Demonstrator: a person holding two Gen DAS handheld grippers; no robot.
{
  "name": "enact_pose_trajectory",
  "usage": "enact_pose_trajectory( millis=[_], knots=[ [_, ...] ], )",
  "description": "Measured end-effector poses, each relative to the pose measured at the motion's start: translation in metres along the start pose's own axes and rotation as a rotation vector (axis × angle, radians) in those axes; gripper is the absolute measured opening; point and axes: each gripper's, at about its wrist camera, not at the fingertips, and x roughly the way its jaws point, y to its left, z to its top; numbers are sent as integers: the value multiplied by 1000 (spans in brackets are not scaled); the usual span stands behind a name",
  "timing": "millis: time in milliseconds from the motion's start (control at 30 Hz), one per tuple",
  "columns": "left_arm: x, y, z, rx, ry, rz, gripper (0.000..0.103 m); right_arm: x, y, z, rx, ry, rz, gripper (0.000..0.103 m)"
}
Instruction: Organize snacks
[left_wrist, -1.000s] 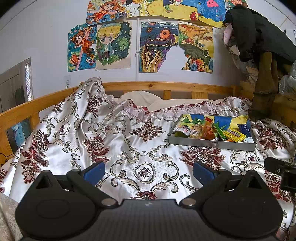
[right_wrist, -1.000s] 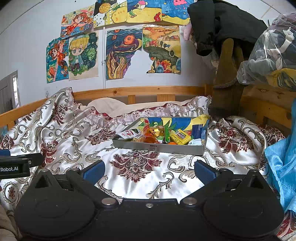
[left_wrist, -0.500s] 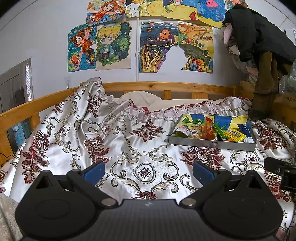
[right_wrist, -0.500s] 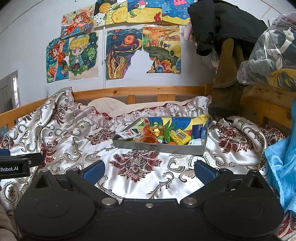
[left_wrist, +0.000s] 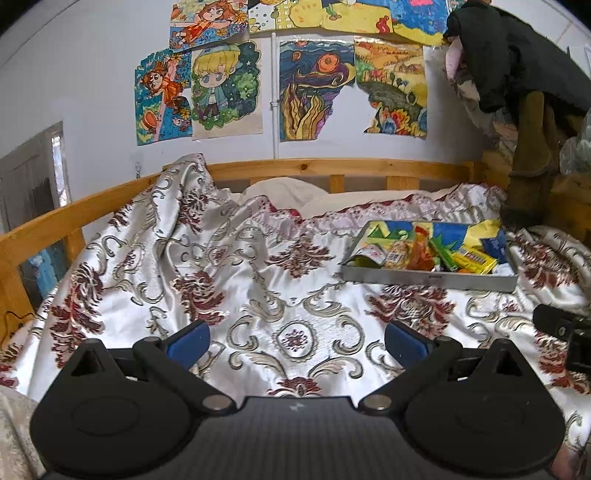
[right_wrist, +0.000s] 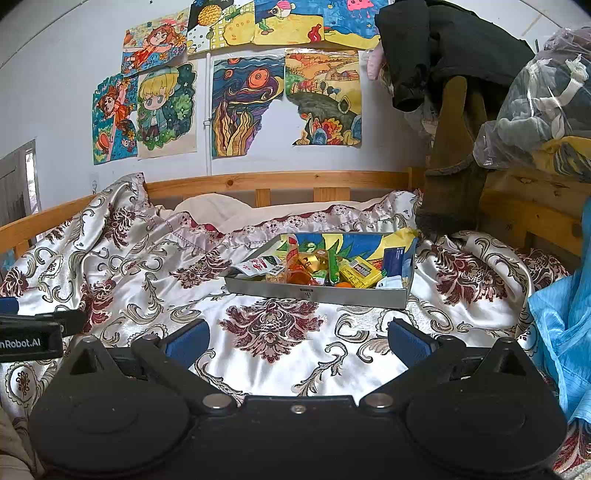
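Left hand-held gripper (left_wrist: 295, 341) spread wide, empty, above patterned bedspread (left_wrist: 229, 280). Right hand-held gripper (right_wrist: 297, 341) likewise wide, empty. Grey tray (right_wrist: 317, 293) packed with snacks (right_wrist: 325, 267), well ahead.

Both grippers: black plastic bodies w/ silver screws, blue-padded fingers (left_wrist: 188, 338); left one marked "Robot.AI".

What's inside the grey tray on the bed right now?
The shallow grey metal tray holds a jumble of snack packets: a yellow box, an orange wrapper, a green stick and a white-and-red sachet. Anything beneath them, and the tray floor, is covered.
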Motion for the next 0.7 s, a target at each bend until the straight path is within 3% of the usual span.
enact_pose_trajectory(
  millis=[700],
  knots=[
    [2, -2, -2, 27, 24, -29, 103, 1, 1, -2, -4, 4, 0, 102]
  ],
)
